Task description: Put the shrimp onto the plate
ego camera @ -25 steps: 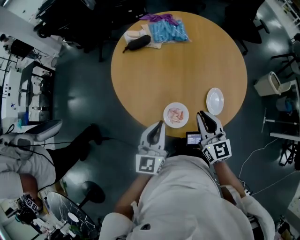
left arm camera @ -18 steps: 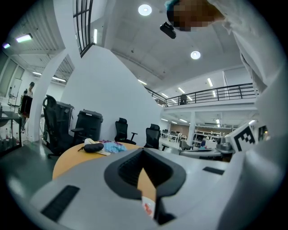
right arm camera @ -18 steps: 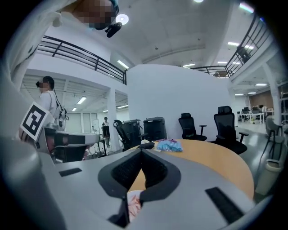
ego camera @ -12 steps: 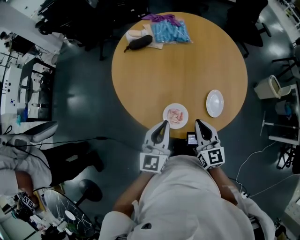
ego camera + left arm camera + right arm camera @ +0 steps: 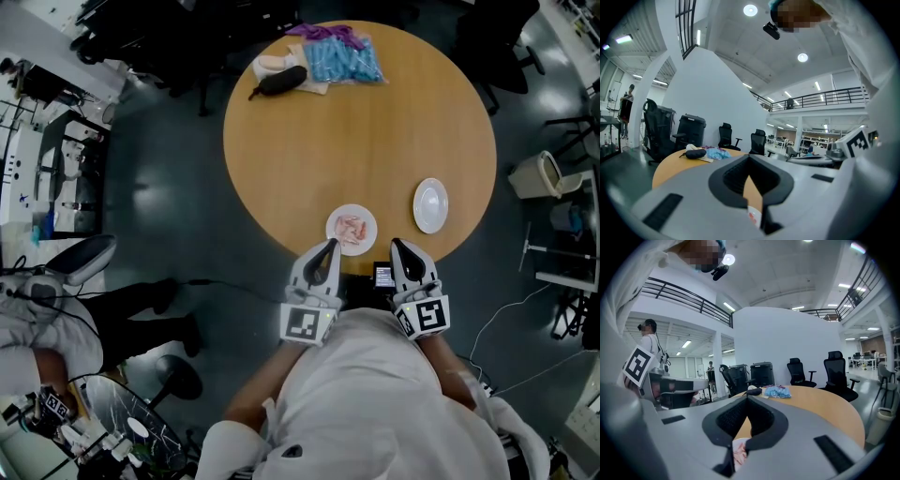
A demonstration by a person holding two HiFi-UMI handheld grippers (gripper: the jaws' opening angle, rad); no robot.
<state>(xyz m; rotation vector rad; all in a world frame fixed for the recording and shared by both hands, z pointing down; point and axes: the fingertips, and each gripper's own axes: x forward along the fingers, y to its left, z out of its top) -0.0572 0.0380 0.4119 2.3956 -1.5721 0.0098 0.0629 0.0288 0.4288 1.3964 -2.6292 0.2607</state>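
Several pink shrimp (image 5: 352,228) lie on a small white plate (image 5: 337,217) near the near edge of the round wooden table (image 5: 356,131). An empty white plate (image 5: 430,205) sits to its right. My left gripper (image 5: 327,247) is shut and empty, its tip at the table edge just below the shrimp plate. Also shut and empty, my right gripper (image 5: 398,246) points at the edge between the two plates. A sliver of the shrimp plate (image 5: 753,216) shows under the shut left gripper (image 5: 754,187), and the shrimp (image 5: 739,451) show below the shut right gripper (image 5: 740,427).
At the table's far side lie a black pouch (image 5: 277,82), a blue bag (image 5: 337,61) and purple cloth (image 5: 323,36). A small black device (image 5: 384,276) sits between my grippers. Office chairs stand behind the table, a bin (image 5: 536,169) at the right, and a seated person at the left.
My right gripper has drawn back from beside the empty plate toward the table edge and straightened. The left gripper shifted slightly right. The seated person's legs at the left moved.
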